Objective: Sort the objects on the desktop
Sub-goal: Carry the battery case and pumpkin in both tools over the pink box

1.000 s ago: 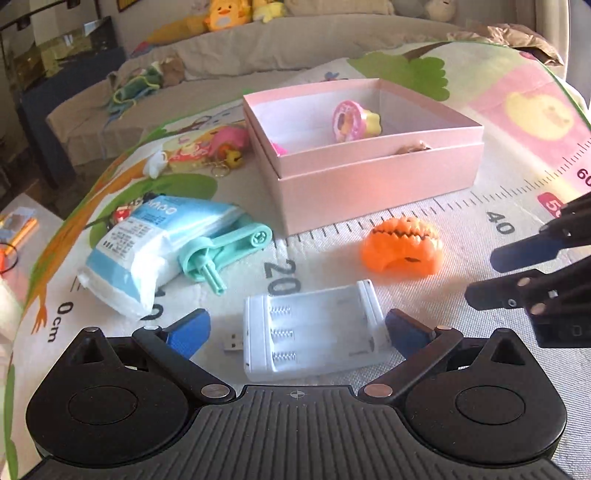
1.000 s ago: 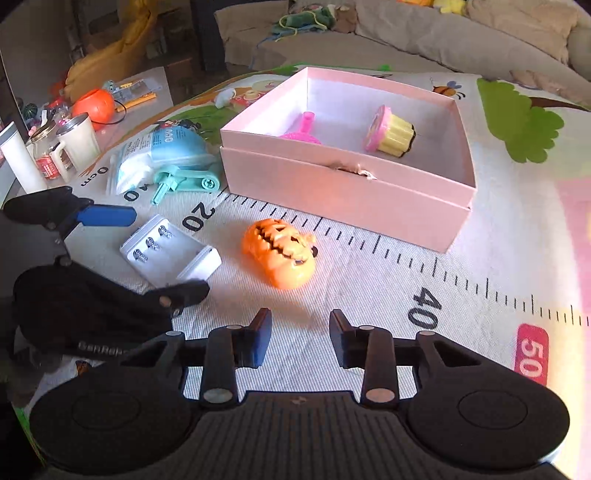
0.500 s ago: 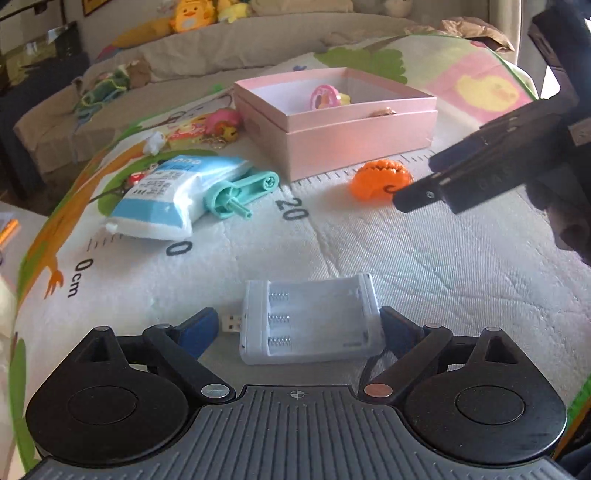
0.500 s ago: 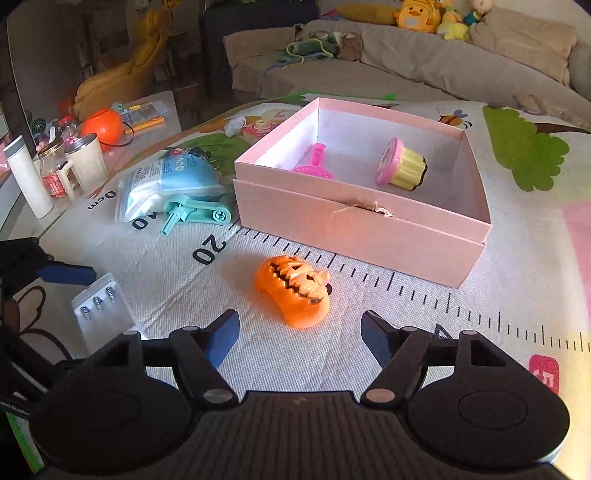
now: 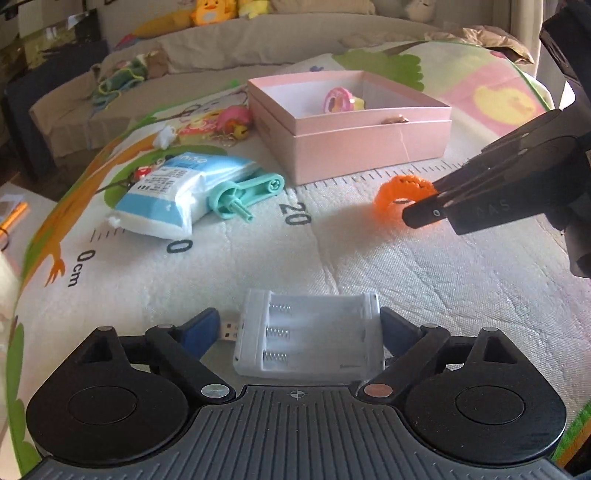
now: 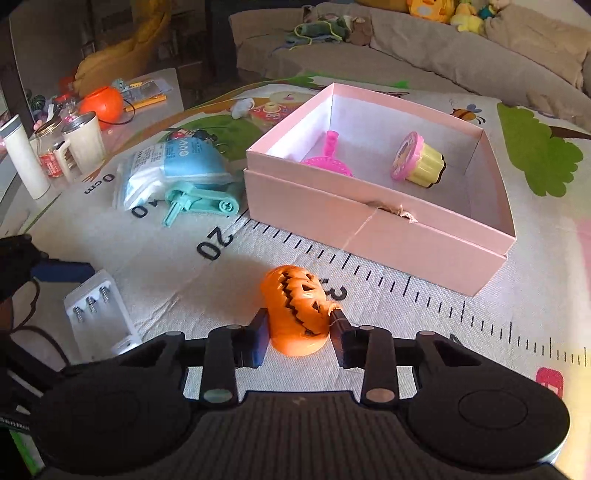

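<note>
On the play mat, the orange pumpkin toy is clasped by the right tongs; the left tongs, spread, straddle the battery holder. A lift into the pink box seems due next.

Behind the printed play mat, a long beige sofa strewn with plush toys. At left, a low side table crowded with clutter. Bright daylight from the right.
</note>
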Available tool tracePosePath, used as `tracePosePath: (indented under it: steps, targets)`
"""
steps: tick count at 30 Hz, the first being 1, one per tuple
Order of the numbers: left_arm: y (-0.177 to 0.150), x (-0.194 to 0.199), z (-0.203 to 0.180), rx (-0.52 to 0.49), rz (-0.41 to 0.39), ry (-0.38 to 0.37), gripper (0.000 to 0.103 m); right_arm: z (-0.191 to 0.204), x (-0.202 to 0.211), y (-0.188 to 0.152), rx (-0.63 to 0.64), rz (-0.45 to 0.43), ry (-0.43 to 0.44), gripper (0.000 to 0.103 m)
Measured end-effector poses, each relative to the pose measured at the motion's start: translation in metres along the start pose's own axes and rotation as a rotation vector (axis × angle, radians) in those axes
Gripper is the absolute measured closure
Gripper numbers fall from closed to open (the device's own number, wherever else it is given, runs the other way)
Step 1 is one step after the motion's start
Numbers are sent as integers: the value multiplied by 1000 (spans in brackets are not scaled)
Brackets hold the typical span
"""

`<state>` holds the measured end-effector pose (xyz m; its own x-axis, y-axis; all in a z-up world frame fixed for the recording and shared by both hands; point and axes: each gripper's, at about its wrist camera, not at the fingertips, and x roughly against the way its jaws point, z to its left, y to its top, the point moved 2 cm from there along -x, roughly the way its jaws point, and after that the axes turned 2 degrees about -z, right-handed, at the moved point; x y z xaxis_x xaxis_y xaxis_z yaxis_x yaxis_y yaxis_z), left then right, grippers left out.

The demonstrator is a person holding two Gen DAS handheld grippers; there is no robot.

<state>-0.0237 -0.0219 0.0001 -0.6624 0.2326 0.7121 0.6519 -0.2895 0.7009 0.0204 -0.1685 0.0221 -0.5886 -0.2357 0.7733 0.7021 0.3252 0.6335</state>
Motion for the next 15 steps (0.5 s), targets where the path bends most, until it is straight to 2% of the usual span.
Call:
tracePosePath:
  steps: [3, 7, 11, 15]
  targets:
    - [1, 12, -5, -10, -22, -21, 8, 7, 23, -11, 25, 5, 7, 72]
    - [26, 41, -9, -42, -131, -38, 8, 13, 71, -10, 74, -59, 4, 72]
    - [72, 56, -14, -107, -257, -31, 8, 2, 121, 19, 92, -174, -39, 72]
    - [123, 38, -25, -159, -352, -24, 8, -27, 136, 58, 52, -244, -117, 72]
